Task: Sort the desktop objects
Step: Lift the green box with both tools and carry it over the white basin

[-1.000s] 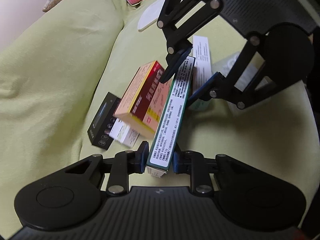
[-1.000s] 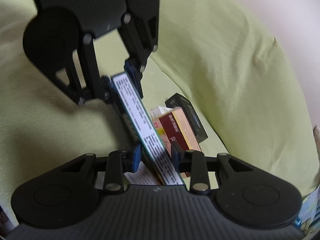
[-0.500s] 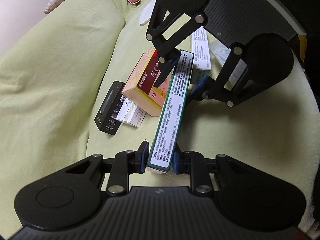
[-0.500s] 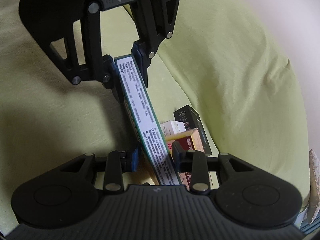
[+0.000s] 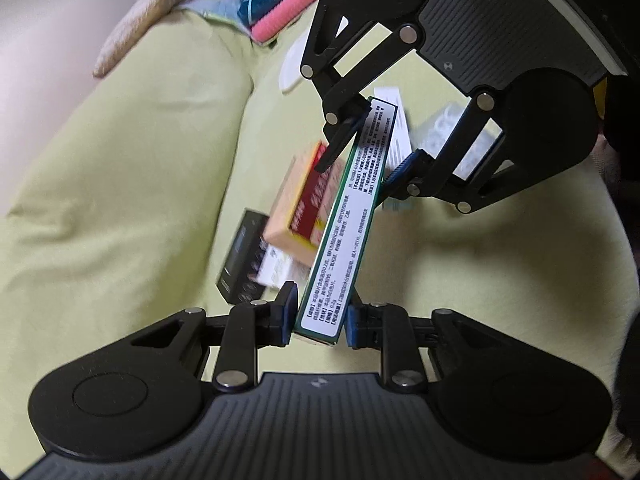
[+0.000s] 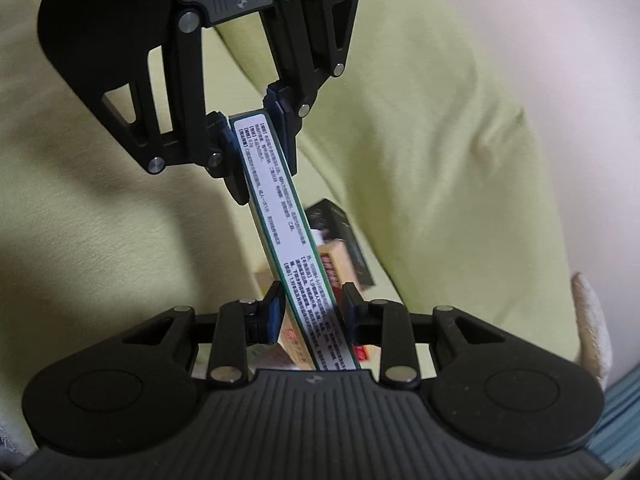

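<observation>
Since the earlier frames the green box [image 5: 347,220] had been lifted higher off the pile, and the right gripper [image 5: 362,152] had been brought nearer to the left camera, so that the boxes below were seen further beneath and more blurred. Both ends of the green box were held: its near end was clamped between the blue pads of the left gripper [image 5: 320,318], and its far end was seen between the fingers of the right gripper, though in that view a gap could be made out beside the blue pad on one side. In the right wrist view the box [image 6: 288,216] was seen running from the right gripper [image 6: 310,316] up to the left gripper [image 6: 256,136], with the left pads pressed to it on both sides; whether the right pads were pressed firmly could not be told, since a slim gap was seen on each side.

Below, on the yellow-green cloth [image 5: 120,184], a red box [image 5: 308,204] was seen lying tilted on a white box [image 5: 276,272], with a black box [image 5: 240,256] just beside them. Behind the right gripper a white carton [image 5: 396,128] and a blister pack [image 5: 444,128] were partly hidden. Near the top edge a pink item [image 5: 280,20] and a white oval object [image 5: 290,66] were seen.
</observation>
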A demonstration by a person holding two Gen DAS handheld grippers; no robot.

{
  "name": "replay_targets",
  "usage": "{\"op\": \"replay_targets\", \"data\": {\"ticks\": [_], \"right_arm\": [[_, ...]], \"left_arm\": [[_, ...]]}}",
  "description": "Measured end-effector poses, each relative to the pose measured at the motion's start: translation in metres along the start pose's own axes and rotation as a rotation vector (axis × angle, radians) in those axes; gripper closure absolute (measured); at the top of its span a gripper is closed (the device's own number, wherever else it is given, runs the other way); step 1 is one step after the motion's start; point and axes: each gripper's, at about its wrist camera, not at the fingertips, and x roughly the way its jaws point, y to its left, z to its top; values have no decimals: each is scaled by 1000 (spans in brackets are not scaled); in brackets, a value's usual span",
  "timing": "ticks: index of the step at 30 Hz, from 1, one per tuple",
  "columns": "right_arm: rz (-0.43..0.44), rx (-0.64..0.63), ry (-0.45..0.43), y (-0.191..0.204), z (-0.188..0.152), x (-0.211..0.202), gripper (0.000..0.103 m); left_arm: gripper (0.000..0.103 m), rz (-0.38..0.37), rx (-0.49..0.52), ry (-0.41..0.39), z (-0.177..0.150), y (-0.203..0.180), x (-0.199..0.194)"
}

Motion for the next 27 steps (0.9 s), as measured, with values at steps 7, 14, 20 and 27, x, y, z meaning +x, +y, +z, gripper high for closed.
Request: {"op": "replay_targets", "data": {"ticks": [7,14,20,27], "right_arm": [[-68,-12,72,-30,-11,-54,77],[-132,13,181,-57,-57,-119,77],[-179,21,300,-70,-103,-166,77],[-227,27,448,-81,-148,-209,77]], "left_arm": [[75,14,27,-88,41,-5,-40],[75,-8,80,-204,113,-35,-78],[75,-68,119,-308,171,-64,-83],[75,-132,165,-439,227,-95,-82]]}}
